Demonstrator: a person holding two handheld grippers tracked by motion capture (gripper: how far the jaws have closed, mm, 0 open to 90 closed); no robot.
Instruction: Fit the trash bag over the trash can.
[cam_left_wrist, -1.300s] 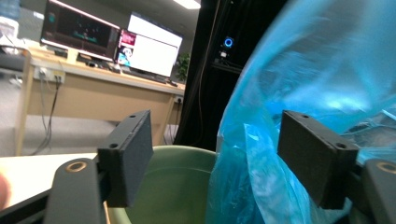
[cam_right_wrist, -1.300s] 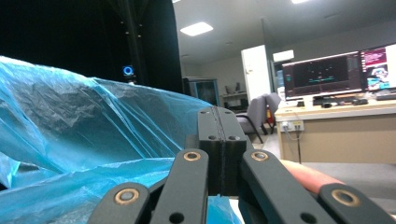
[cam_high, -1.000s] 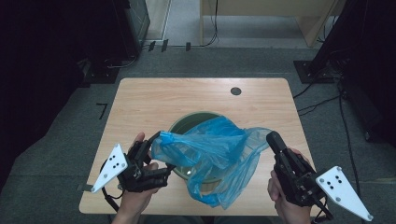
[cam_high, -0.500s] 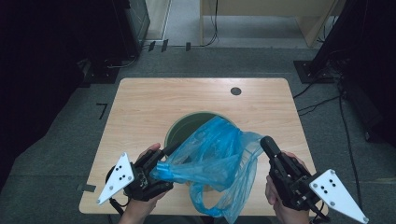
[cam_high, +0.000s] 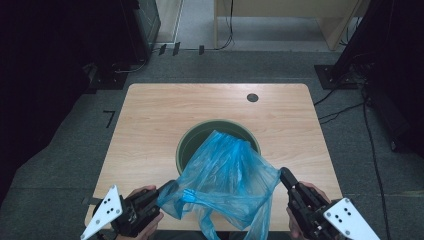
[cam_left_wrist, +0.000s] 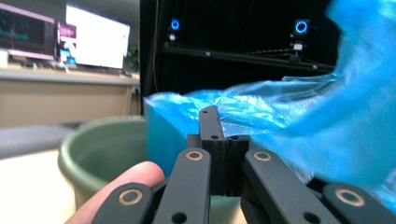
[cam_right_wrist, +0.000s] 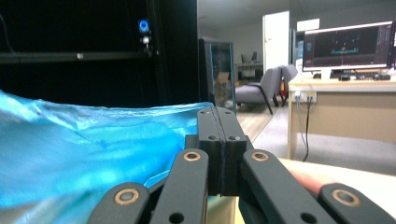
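The table (cam_high: 150, 130) is seen from a fixed camera set high above its near edge, looking forward and down, far enough back that the whole tabletop and the surrounding floor are taken in. Two close cameras are mounted on the hand-held tools, each aimed low and level along its own black jaws. From the left gripper (cam_left_wrist: 218, 140), a green bucket (cam_left_wrist: 100, 144) and blue plastic bag (cam_left_wrist: 280, 121) are seen at very close range. From the right gripper (cam_right_wrist: 220, 140), the same bag is seen from the opposite side. Bag and bucket are shared with the high view.
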